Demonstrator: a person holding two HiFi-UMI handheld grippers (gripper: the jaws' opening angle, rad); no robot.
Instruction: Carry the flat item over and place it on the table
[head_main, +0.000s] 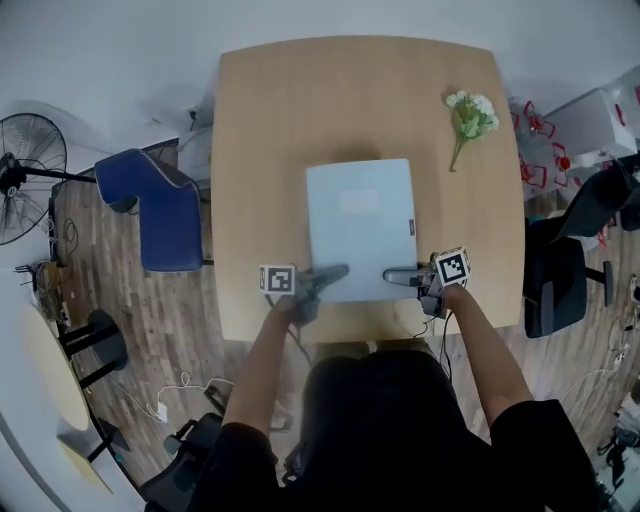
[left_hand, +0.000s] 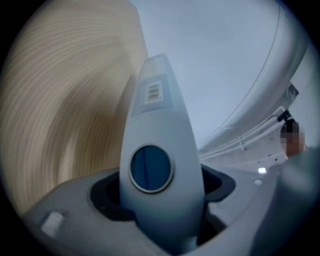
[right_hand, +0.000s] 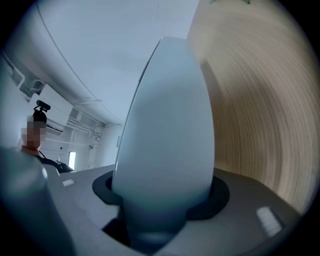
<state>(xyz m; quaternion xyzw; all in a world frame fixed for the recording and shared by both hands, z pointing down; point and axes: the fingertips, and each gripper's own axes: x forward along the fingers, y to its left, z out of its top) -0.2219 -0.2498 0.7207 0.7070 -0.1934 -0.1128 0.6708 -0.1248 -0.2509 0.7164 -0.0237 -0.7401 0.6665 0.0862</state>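
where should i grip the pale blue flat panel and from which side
Its near edge, close to each corner, coming in level from the person's side. The flat panel is thin and wide, so only an edge fits between jaws, and two spaced grips likely keep it from tipping.

The barcode label (left_hand: 154, 92) on the flat item (left_hand: 165, 117) is too blurred to read (table (left_hand: 60, 100) grain smears too). In the head view a dark mark (head_main: 411, 227) on its right edge is too small to tell; the fan (head_main: 30, 175) is cut by the left border
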